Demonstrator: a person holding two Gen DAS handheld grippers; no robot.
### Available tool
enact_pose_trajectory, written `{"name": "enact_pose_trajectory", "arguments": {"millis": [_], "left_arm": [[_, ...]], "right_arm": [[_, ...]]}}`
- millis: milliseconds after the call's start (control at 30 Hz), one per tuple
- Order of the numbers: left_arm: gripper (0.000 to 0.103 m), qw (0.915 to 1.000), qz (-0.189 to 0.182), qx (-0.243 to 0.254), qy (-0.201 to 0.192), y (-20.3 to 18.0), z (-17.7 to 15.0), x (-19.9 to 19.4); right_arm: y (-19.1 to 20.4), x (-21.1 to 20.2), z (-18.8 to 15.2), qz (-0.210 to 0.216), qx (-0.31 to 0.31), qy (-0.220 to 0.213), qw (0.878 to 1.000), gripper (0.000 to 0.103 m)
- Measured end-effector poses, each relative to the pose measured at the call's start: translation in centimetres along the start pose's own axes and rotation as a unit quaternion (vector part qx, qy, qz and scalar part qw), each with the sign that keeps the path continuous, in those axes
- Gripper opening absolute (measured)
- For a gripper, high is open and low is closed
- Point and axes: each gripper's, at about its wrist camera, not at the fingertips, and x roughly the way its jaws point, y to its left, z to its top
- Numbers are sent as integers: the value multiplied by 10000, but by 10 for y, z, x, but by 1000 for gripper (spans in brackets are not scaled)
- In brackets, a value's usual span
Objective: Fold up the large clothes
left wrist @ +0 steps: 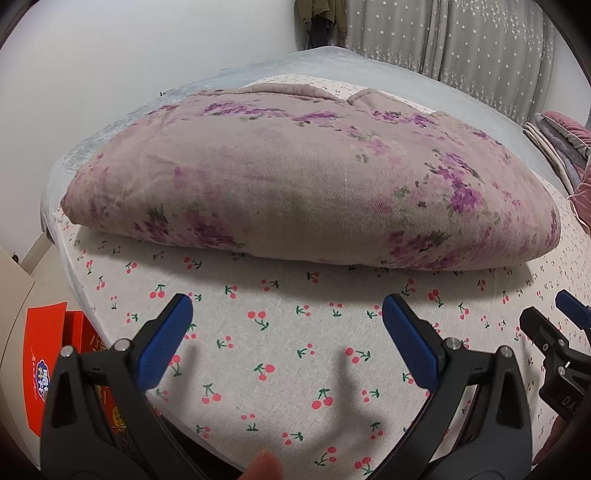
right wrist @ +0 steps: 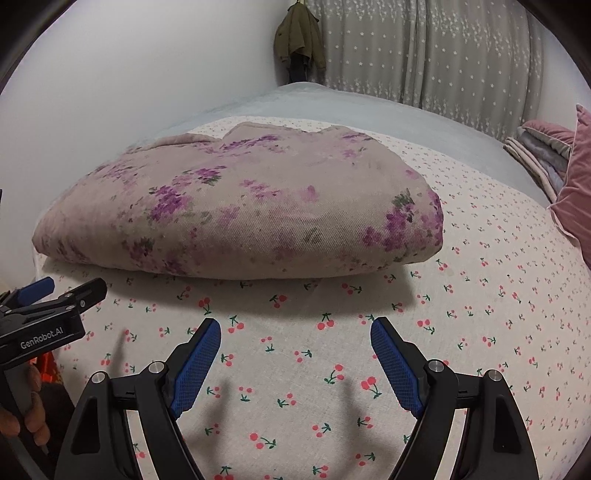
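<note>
Thick mauve floral padded garment [left wrist: 295, 184] at 12 o'clock: soft, bulky. Pinch its near fold. Left gripper [left wrist: 288, 325] and right gripper [right wrist: 295, 339] both wide, empty.

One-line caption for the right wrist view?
Open right gripper hovers over the cherry-print sheet, facing a folded floral garment.

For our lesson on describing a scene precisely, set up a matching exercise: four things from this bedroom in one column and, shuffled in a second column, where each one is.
Things
1. flowered garment
2. jacket
3. red box
4. pink cushion

Places
A. hanging at the far wall, beside the curtain
B. on the floor, off the bed's left edge
C. folded, in the middle of the cherry-print sheet
D. at the right edge of the bed

Pairs: 1-C, 2-A, 3-B, 4-D
</note>
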Motion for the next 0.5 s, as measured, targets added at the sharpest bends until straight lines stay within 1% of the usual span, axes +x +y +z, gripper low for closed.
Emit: {"name": "enact_pose_trajectory", "arguments": {"millis": [500], "left_arm": [[102,10000,-25,-29,37,0,-2,1]], "right_arm": [[0,3,-1,7,-15,20,10000,85]]}}
